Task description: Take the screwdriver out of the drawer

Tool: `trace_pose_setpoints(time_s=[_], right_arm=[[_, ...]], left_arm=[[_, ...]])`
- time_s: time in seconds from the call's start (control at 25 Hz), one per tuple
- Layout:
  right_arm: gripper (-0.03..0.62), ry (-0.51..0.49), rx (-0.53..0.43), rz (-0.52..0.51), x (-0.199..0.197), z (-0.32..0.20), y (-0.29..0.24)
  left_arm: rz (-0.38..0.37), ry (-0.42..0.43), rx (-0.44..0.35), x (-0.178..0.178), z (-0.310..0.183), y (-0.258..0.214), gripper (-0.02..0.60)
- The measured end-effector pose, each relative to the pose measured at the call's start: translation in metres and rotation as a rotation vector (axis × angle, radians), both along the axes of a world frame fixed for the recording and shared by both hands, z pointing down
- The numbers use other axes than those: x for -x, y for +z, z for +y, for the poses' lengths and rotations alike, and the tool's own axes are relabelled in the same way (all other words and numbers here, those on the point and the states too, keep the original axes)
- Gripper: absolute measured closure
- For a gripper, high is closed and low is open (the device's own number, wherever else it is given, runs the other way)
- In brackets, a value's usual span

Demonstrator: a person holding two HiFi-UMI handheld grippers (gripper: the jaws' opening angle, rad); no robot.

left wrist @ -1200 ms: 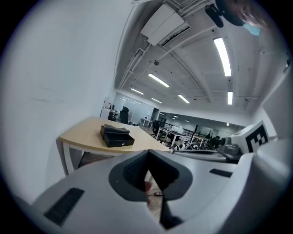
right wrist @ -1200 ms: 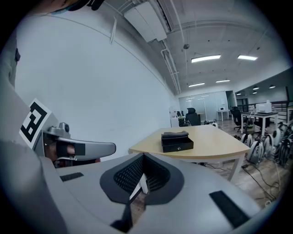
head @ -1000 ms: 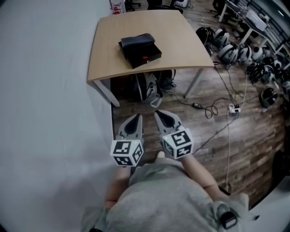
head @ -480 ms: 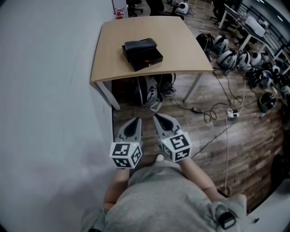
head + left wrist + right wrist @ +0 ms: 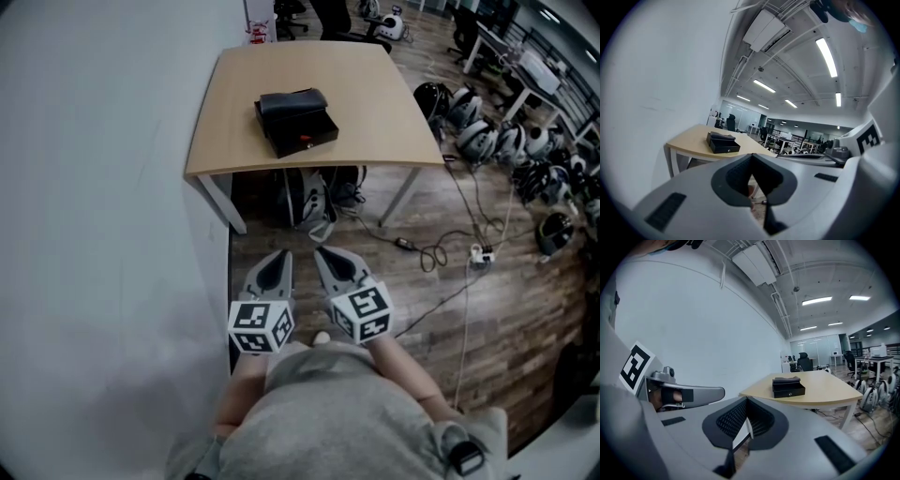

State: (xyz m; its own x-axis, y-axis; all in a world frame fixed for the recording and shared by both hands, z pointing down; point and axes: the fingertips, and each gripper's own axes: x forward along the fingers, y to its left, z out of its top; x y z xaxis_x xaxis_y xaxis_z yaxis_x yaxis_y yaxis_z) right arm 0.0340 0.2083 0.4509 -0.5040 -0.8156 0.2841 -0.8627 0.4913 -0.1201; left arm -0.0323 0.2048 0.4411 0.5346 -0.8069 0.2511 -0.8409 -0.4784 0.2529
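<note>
A small black drawer box (image 5: 295,120) with a red knob on its front stands closed on the light wooden table (image 5: 375,103), well ahead of me. No screwdriver shows in any view. My left gripper (image 5: 277,255) and right gripper (image 5: 328,251) hang side by side over the floor, short of the table's near edge, both pointing toward it. Each has its jaws together with nothing between them. In the left gripper view the drawer box (image 5: 723,142) lies far beyond the left gripper (image 5: 751,157). In the right gripper view the drawer box (image 5: 788,386) lies far beyond the right gripper (image 5: 746,399).
A white wall (image 5: 94,187) runs along the left. Bags (image 5: 314,192) sit under the table. Cables and a power strip (image 5: 480,253) lie on the wooden floor at right, with several helmets (image 5: 487,136) farther back.
The table and drawer box sit slightly lower in the head view than a second ago. Both grippers stay shut and side by side.
</note>
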Motion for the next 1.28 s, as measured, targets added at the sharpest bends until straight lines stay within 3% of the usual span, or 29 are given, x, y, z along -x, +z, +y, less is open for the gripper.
trace_pose_setpoints(time_s=[0.52, 0.92, 1.28], right_arm=[[0.594, -0.007, 0.007, -0.036, -0.026, -0.05, -0.003], [0.594, 0.011, 0.007, -0.015, -0.028, -0.158, 0.0], [0.594, -0.016, 0.01, 0.028, -0.005, -0.263, -0.01]], left_arm=[[0.006, -0.061, 0.008, -0.002, -0.05, 0.003, 0.583], [0.015, -0.006, 0.031, -0.016, -0.157, 0.011, 0.583], [0.021, -0.011, 0.036, 0.002, -0.261, 0.002, 0.583]])
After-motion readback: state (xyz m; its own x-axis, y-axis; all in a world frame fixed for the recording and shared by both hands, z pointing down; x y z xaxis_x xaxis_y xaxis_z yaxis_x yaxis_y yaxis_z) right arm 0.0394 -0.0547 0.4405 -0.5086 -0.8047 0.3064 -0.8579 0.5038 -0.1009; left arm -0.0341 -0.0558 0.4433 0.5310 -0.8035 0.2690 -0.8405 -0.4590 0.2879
